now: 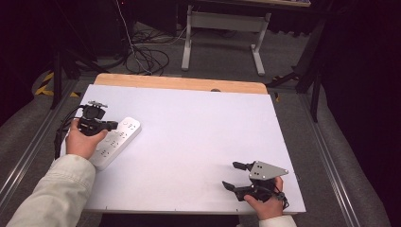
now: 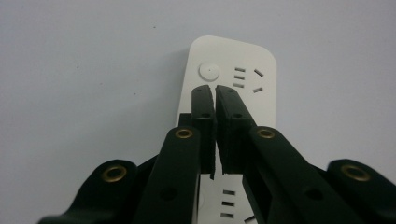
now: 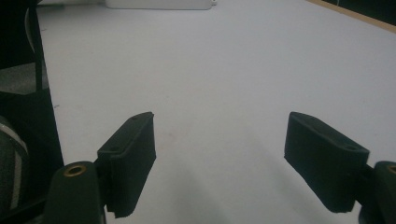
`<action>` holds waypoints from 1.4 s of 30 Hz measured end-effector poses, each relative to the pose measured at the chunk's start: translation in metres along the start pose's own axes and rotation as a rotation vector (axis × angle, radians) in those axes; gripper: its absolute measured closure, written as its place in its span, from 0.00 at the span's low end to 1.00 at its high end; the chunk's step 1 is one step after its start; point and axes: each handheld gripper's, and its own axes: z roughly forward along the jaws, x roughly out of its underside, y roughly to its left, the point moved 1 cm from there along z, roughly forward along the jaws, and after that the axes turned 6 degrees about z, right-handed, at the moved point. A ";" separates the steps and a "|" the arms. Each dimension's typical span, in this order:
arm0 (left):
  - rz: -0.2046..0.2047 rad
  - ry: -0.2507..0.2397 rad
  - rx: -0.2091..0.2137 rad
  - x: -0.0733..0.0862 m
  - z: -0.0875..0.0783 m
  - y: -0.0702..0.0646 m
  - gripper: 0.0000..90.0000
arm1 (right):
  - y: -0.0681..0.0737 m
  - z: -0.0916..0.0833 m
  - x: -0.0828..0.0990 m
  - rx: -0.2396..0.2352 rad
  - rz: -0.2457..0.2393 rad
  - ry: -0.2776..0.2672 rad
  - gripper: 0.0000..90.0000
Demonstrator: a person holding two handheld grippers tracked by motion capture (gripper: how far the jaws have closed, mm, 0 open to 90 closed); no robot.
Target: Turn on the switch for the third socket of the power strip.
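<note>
The right gripper [image 1: 235, 176], nearest at five o'clock on the table [image 1: 198, 142], idles with jaws wide, holding nothing. At nine o'clock the left gripper [image 2: 215, 89] hangs over the white power strip [image 1: 117, 140], jaws nearly closed. Nothing plugged; work seems barely begun.

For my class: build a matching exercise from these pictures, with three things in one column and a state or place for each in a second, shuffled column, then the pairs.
Things:
1. left gripper
2. right gripper
3. power strip

States or places:
A. white, lying near the table's left edge
B. jaws wide apart, over bare table
C. jaws together, above the sockets

Pairs: 1-C, 2-B, 3-A
</note>
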 end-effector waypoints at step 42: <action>0.064 0.058 -0.118 0.004 0.018 -0.015 1.00 | 0.000 0.000 0.001 -0.022 0.004 0.001 0.28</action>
